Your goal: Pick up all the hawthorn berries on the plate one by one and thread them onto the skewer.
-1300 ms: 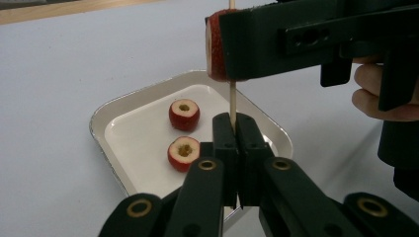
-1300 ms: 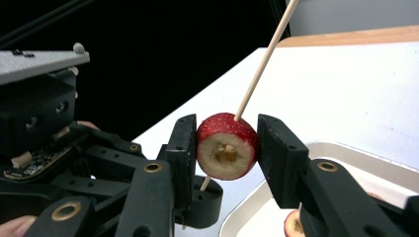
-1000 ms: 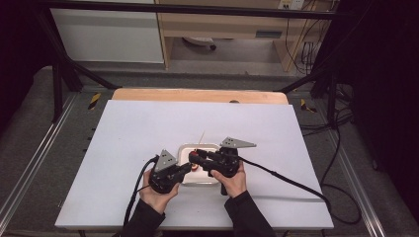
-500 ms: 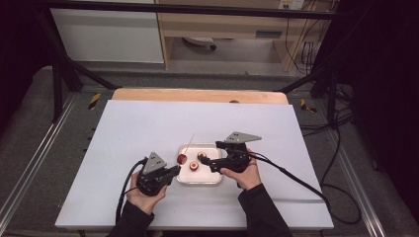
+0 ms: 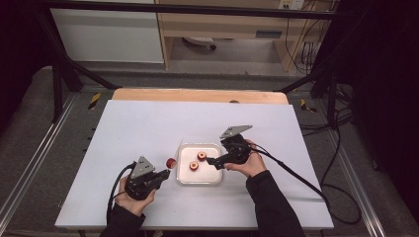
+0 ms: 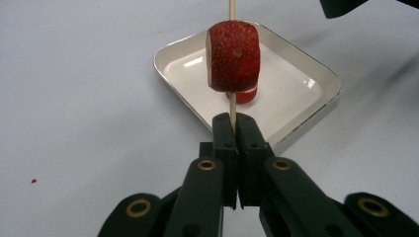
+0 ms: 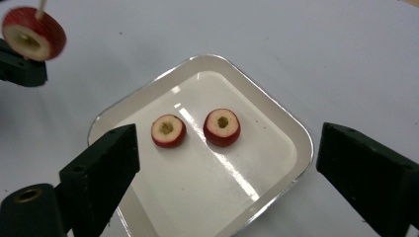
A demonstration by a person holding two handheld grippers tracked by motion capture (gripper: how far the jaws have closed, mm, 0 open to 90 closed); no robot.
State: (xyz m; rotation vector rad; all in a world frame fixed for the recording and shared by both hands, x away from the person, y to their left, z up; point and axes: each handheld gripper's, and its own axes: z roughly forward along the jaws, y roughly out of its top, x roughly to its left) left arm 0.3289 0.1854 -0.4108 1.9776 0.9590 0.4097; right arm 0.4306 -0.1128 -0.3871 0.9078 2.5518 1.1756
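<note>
My left gripper (image 5: 162,176) (image 6: 232,122) is shut on a thin wooden skewer (image 6: 230,106), left of the white tray (image 5: 184,178). A red strawberry slice (image 6: 233,55) (image 5: 171,162) is threaded on the skewer just past the jaws, and it hangs above the table beside the tray's left edge. My right gripper (image 5: 213,162) (image 7: 227,140) stands wide open over the tray (image 7: 298,136) with nothing between its jaws. Two more cored slices (image 7: 168,131) (image 7: 222,127) lie flat in the tray, side by side.
The tray sits on a white table (image 5: 148,123) with a wooden strip (image 5: 197,95) along the far edge. Cables (image 5: 296,175) trail from both grippers toward the table's near and right sides. Dark frame legs and shelving stand beyond the table.
The two grippers were close together over the tray. The left one has drawn back left and nearer the person with the skewer and slice; the right has shifted right.
</note>
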